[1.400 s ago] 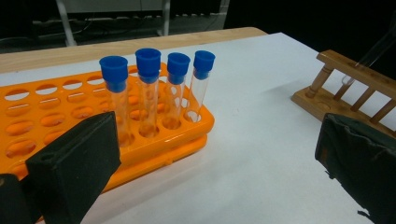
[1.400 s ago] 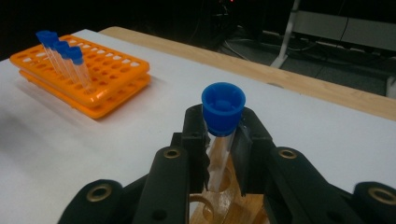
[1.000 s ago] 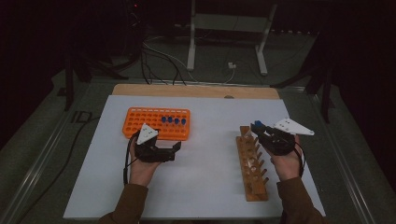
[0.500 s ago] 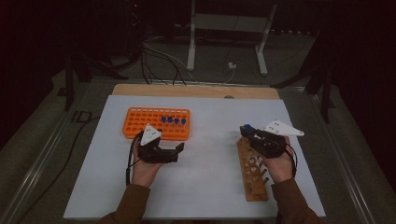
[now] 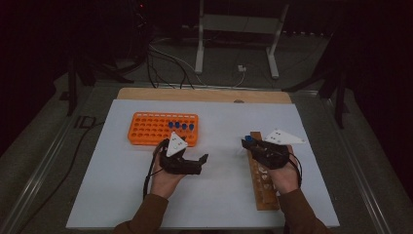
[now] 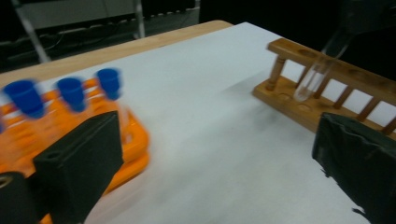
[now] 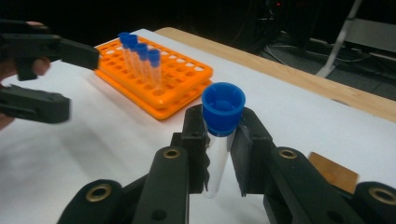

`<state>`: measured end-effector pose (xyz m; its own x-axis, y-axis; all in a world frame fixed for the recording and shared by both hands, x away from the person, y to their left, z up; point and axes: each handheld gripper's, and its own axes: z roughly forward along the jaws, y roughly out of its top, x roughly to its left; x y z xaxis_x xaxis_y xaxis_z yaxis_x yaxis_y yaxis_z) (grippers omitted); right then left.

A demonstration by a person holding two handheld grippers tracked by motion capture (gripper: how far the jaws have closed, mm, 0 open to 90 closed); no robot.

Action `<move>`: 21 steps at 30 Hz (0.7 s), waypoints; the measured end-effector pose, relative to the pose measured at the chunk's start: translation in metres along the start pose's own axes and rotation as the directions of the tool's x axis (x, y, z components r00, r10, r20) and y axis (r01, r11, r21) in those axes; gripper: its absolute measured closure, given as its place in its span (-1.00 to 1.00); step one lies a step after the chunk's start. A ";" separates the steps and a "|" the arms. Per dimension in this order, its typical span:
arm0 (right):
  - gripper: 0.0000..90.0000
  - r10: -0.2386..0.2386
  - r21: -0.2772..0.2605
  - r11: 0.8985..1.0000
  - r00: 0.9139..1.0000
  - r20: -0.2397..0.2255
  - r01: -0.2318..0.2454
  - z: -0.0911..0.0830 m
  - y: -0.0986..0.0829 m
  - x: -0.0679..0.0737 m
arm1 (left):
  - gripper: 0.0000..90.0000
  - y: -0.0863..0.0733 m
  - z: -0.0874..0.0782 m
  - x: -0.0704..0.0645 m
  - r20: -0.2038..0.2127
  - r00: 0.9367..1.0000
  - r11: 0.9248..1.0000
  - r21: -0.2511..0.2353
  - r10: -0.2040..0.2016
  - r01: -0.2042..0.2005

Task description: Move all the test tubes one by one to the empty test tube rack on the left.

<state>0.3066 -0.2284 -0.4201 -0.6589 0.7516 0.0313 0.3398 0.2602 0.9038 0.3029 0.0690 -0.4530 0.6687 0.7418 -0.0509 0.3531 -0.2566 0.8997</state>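
Your right tongs [image 7: 219,154] clench clear blue-capped tube [image 7: 219,135] just above brown wooden rack [image 5: 263,175]. Your left tongs [image 5: 197,163] gape, empty. Four tubes left in orange plastic rack [image 5: 146,129].

This looks like a lab set up for recording bench work. A white-covered table [image 5: 122,195] with a wooden edge carries an orange plastic rack [image 5: 151,129] of blue-capped tubes [image 5: 181,126] and a wooden tube rack [image 5: 263,187], the kind of gear found on a lab bench. Around it the room is dark, with cables [image 5: 165,61] trailing over the floor and a metal stand [image 5: 236,36] behind the table.
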 end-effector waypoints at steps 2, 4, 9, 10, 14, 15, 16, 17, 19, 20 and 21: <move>0.71 -0.011 0.001 1.000 1.000 -0.007 0.011 0.002 0.000 0.003 | -0.92 0.003 0.005 -0.007 0.009 1.000 1.000 0.001 0.016 -0.016; 0.71 -0.014 0.004 1.000 1.000 -0.018 0.014 0.003 0.001 0.006 | -0.91 0.005 0.009 -0.014 0.015 0.999 1.000 -0.004 0.030 -0.030; 0.71 -0.015 0.013 1.000 0.999 -0.044 0.015 0.007 0.001 0.013 | -0.87 0.010 0.020 -0.028 0.028 0.998 0.999 -0.016 0.049 -0.049; 0.71 -0.015 0.018 1.000 0.999 -0.048 0.016 0.008 0.001 0.014 | -0.86 0.011 0.021 -0.030 0.028 0.998 0.998 -0.018 0.056 -0.055; 0.71 -0.017 0.021 1.000 0.998 -0.066 0.019 0.011 0.002 0.019 | -0.83 0.013 0.028 -0.039 0.020 0.996 0.996 -0.015 0.086 -0.086; 0.71 -0.017 0.021 1.000 0.997 -0.073 0.018 0.012 0.003 0.020 | -0.82 0.013 0.029 -0.041 0.017 0.995 0.996 -0.015 0.093 -0.093; 0.71 -0.019 0.022 1.000 0.997 -0.075 0.020 0.012 0.003 0.021 | -0.80 0.013 0.029 -0.043 0.015 0.995 0.995 -0.017 0.099 -0.098; 0.71 -0.016 0.025 1.000 0.997 -0.078 0.018 0.013 0.003 0.023 | -0.76 0.013 0.030 -0.045 0.009 0.994 0.994 -0.021 0.104 -0.104; 0.71 -0.021 0.026 0.999 0.996 -0.084 0.023 0.015 0.004 0.026 | -0.69 0.013 0.032 -0.048 0.002 0.993 0.993 -0.025 0.118 -0.118; 0.71 -0.020 0.026 0.999 0.996 -0.086 0.022 0.015 0.004 0.026 | -0.65 0.013 0.032 -0.050 0.001 0.992 0.992 -0.026 0.125 -0.125; 0.71 -0.021 0.026 0.999 0.996 -0.091 0.024 0.016 0.004 0.027 | -0.64 0.013 0.033 -0.051 0.002 0.992 0.992 -0.028 0.126 -0.126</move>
<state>0.3007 -0.1974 -0.4224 -0.7244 0.6875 0.0508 0.3413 0.2937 0.8929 0.2948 0.0074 -0.4533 0.7094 0.7021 0.0619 0.2478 -0.3307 0.9106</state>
